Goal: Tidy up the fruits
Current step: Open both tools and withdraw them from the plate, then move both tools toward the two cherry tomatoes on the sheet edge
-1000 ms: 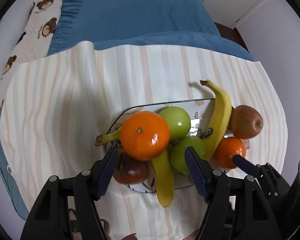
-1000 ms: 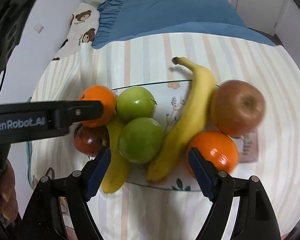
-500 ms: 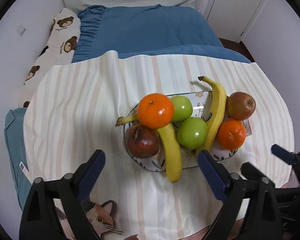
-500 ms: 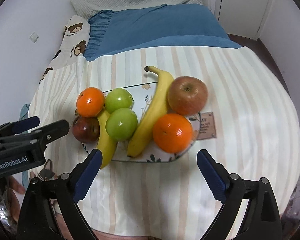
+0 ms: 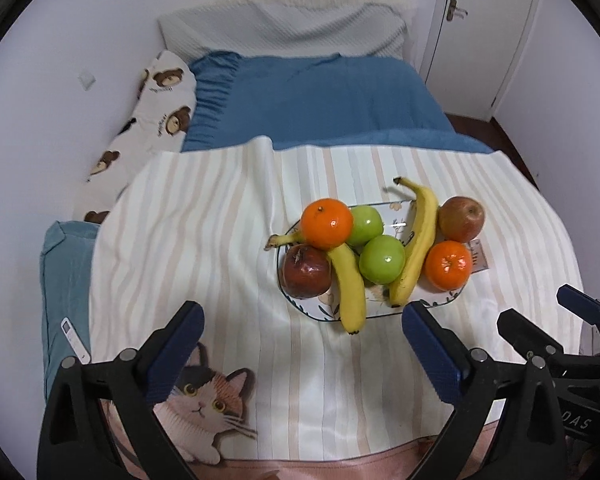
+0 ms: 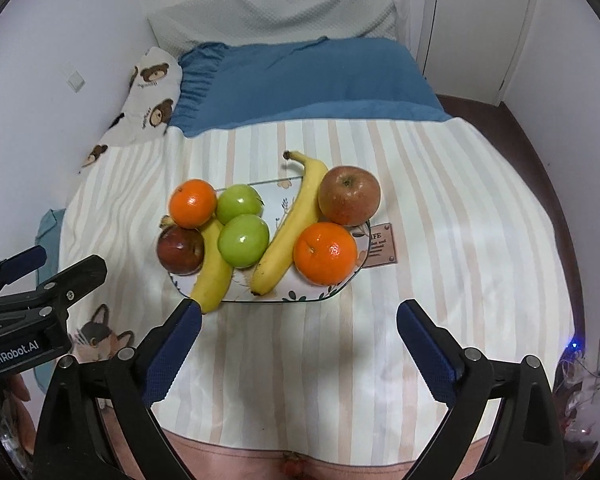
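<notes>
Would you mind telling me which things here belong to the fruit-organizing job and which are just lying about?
Belonging to the job:
- plate
- two bananas
- two oranges
- two green apples
- two red apples

Just lying about:
- striped blanket
- blue bedding
- bear-print pillow
- white remote

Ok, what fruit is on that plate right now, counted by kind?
Yellow bananas: 2
Orange mandarins: 2
Green apples: 2
Red apples: 2
Total: 8, all on the floral plate.
</notes>
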### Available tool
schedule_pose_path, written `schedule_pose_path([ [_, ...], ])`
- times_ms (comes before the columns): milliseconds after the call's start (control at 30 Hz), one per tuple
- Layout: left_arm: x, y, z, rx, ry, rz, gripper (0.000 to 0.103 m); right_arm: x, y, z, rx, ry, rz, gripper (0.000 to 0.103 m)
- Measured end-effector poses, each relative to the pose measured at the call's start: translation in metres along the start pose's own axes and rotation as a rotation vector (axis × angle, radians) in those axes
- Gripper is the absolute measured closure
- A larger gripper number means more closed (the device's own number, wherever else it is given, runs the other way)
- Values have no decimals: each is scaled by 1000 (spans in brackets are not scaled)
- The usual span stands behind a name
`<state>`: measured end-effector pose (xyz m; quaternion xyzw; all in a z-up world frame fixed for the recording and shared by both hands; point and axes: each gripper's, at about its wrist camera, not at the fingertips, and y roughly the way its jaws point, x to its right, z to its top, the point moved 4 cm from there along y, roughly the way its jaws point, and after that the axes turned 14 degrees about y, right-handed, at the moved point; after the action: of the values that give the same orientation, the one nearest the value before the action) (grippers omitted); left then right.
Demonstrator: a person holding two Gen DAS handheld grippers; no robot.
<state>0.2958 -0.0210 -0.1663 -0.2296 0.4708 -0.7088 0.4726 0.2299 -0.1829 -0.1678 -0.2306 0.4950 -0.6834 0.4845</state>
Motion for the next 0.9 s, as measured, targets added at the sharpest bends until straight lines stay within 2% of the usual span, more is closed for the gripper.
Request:
schedule_pose_path([
  [500,16,-106,-37,143,-24,24,2,0,-133,-35,194,-38,51,3],
  [700,22,-129,-48,164,-39,28,2,1,-172,-46,256,-49,61,3],
  [900,24,-140,-56,167,-44,43,2,3,-189,-59,259,-45,87,3],
])
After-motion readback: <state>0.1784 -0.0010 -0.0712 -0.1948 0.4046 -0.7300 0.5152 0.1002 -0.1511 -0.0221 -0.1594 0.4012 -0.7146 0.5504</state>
